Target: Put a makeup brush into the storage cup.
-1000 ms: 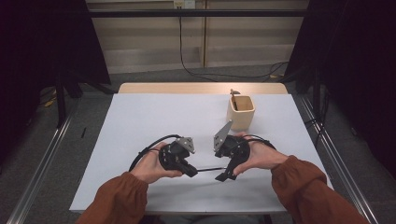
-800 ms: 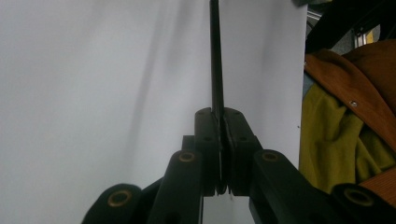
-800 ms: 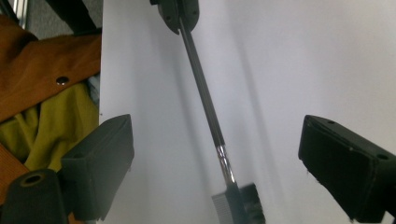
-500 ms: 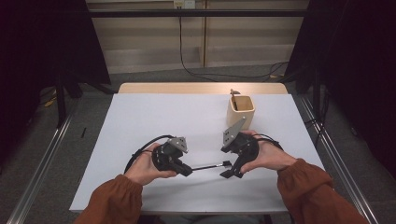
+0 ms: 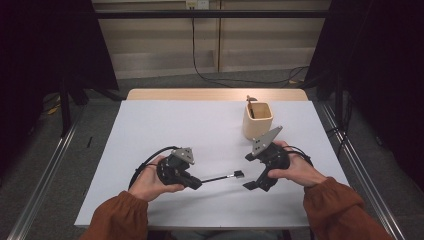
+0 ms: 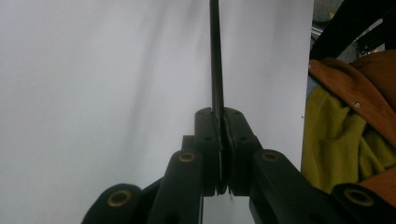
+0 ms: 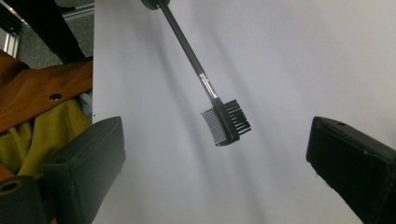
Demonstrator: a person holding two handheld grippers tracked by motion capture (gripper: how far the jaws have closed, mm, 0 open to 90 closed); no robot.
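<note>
The brow brush (image 5: 223, 177) is a slim black wand with faint pale lettering on its stem, tipped by a small double head: fine comb teeth on one side, stubby black bristles on the other (image 7: 226, 122). It hangs level just above the white table (image 5: 200, 125), clamped at its handle end (image 6: 216, 84), head free.

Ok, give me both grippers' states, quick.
Left gripper: shut on the brow comb, clamping its handle.
Right gripper: open, holding nothing, jaws wide apart.
</note>
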